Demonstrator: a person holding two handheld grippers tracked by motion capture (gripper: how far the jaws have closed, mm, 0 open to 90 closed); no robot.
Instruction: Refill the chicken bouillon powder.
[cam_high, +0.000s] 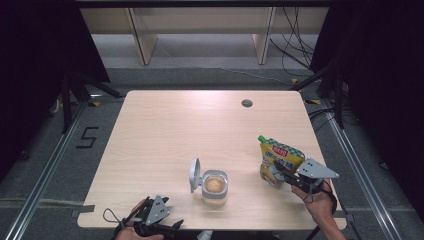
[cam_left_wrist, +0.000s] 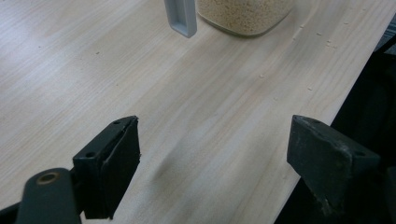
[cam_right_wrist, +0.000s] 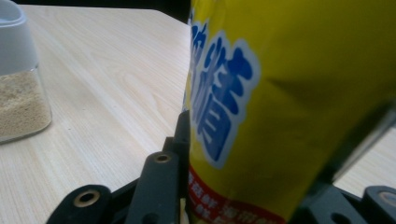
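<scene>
A yellow stand-up pouch (cam_high: 278, 159) with blue lettering and a green cap (cam_high: 261, 138) stands upright at the table's right front. My right gripper (cam_high: 278, 173) reaches in from the right and is shut on its lower half; in the right gripper view the pouch (cam_right_wrist: 289, 93) sits tight between both jaws of that gripper (cam_right_wrist: 252, 154). A glass jar (cam_high: 215, 187) of beige granules stands at centre front, its grey flip lid (cam_high: 195, 175) raised to the left. The jar (cam_left_wrist: 243, 16) lies ahead of my left gripper (cam_left_wrist: 210, 135), which hovers open and empty over the front edge (cam_high: 167, 227).
The wooden table (cam_high: 165, 130) has a round cable hole (cam_high: 246, 103) near its back right. Its front edge runs close under both hands. Dark floor with a taped "5" (cam_high: 87, 136) lies left; cables (cam_high: 295, 45) and shelf legs stand behind.
</scene>
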